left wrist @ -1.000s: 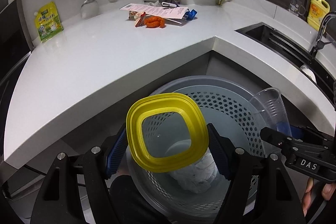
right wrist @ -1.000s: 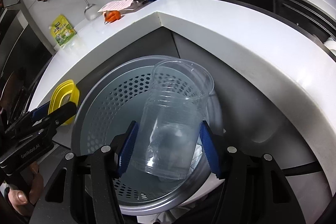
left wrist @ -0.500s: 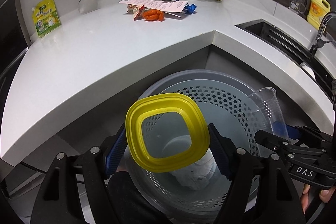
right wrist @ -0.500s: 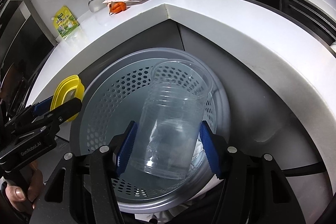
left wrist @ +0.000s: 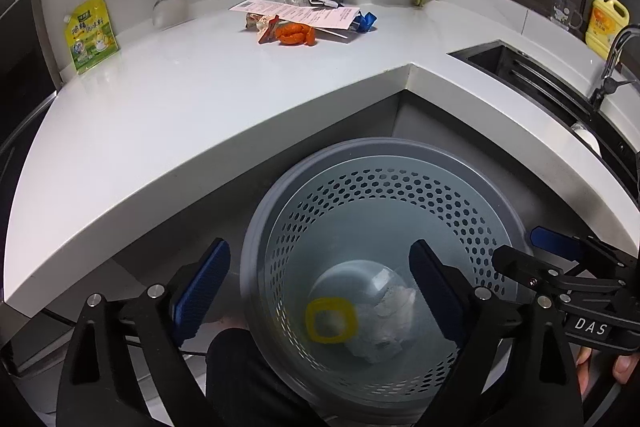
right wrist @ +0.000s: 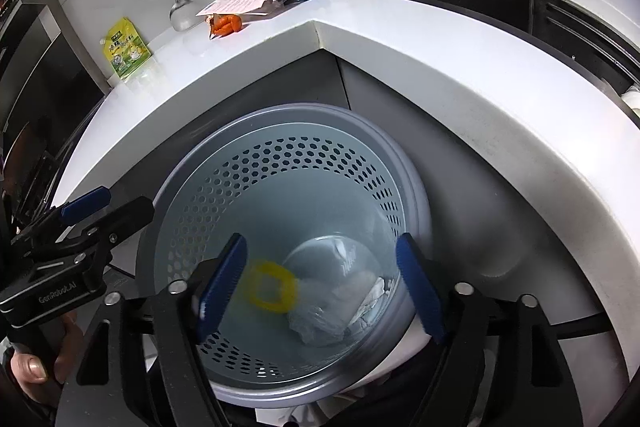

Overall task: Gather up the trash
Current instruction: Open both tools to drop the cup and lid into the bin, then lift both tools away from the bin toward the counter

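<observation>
A grey perforated trash bin stands on the floor under the counter corner. Inside it lie a yellow square lid, a blurred clear plastic cup and crumpled white paper. My left gripper hangs over the bin's left side, its jaws opening with nothing held between them. My right gripper hangs over the bin's right side, its jaws also opening and holding nothing.
On the white counter lie a printed paper sheet, an orange scrap and a blue wrapper. A green pouch leans on the wall. A sink and yellow soap bottle are at the right.
Both grippers have spread their jaws. The yellow lid left the left gripper and the clear cup left the right gripper; both now lie down in the bin.
</observation>
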Demonstrator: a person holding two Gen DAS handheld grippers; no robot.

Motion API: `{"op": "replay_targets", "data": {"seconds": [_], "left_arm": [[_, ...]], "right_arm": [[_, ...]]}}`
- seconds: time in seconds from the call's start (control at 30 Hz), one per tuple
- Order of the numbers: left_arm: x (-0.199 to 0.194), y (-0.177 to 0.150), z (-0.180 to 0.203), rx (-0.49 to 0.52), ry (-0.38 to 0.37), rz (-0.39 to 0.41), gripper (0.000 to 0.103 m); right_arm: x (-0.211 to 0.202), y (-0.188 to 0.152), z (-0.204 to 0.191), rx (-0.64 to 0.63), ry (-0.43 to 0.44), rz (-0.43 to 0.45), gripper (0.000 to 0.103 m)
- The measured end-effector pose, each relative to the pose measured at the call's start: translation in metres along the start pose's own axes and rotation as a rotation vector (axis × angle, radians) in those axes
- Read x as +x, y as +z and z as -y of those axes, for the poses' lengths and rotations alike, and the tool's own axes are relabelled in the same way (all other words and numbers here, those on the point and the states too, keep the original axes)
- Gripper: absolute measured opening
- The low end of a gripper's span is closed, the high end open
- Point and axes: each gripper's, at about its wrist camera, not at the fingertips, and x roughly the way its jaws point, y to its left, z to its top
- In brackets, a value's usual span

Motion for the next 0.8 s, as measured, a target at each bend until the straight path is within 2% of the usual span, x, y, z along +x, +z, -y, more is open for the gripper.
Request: {"op": "replay_targets", "data": {"seconds": [0.4, 0.8], "left_arm": [[-0.002, 0.002, -0.003, 0.003, 0.004, 0.003, 0.091], [-0.021, 0.012, -0.017, -0.026, 0.014, 0.054, 0.095]], "right_arm": [[-0.005, 0.0, -0.001, 0.005, 0.005, 0.027, 0.076], [-0.012, 0.004, -0.006, -0.005, 0.01, 0.058, 0.076]]}}
